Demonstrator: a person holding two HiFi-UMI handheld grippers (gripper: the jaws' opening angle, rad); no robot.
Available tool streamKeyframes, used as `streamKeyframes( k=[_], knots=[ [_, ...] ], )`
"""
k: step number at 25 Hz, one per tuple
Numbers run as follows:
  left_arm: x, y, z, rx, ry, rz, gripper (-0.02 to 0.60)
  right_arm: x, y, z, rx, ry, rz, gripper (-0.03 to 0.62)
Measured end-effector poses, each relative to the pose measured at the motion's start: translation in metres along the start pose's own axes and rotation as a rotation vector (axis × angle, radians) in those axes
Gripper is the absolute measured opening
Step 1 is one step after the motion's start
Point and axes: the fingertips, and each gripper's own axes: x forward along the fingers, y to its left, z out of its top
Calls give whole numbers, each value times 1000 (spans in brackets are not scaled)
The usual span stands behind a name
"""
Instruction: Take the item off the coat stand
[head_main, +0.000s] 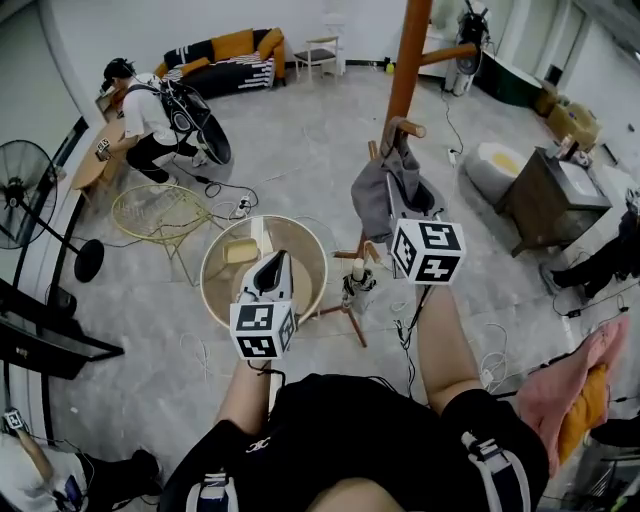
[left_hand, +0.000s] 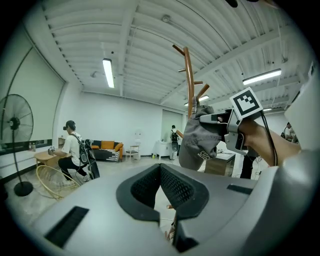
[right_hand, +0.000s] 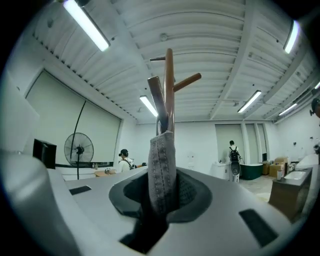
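Grey cap (head_main: 376, 195) hung on a low peg (head_main: 408, 127) of the wooden coat stand (head_main: 405, 60), sagging beside the pole and not yet lifted off. Clamped on an upright fold of its cloth: the right gripper (right_hand: 162, 187), pads pressed against the stitched fabric from both sides, with the fold rising straight up from between them toward the peg. Seen from the head view, that gripper reaching forward and touching the cap at the stand, marker cube toward the body. Lower and to the left, well apart from the cap: the left gripper (left_hand: 161, 172), fingers together with nothing between them, held above a round wooden table (head_main: 310, 255) just beside the foot of the stand. On that table, a small pale yellow thing, too small to tell what. Farther out on the grey floor, a wire chair (head_main: 160, 212) near the table, a standing fan (head_main: 25, 195) at the left edge, and a person (head_main: 140, 120) bent over a desk. Against the far wall, a sofa (head_main: 225, 55) with orange cushions.
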Motion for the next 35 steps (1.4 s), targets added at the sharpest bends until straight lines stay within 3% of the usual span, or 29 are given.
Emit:
streamKeyframes(
  k=[2, 11, 15, 22, 29, 35],
  knots=[
    [-4, -6, -1, 0, 7, 23, 17, -5, 1, 6, 8, -16, 32, 78],
    [-6, -43, -3, 13, 21, 88, 17, -54, 2, 53, 32, -180, 218, 74],
    [-3, -56, -2, 8, 12, 113, 17, -78, -7, 56, 15, -203, 237, 72],
    [8, -106, -6, 10, -10, 99, 17, -115, -44, 3, 69, -118, 243, 69],
    [9, -172, -19, 12, -6, 86, 17, -150, -79, -79, 62, 22, 239, 69],
    [-1, -188, -30, 9, 4, 98, 17, -161, -86, -113, 105, 96, 244, 69]
  ],
)
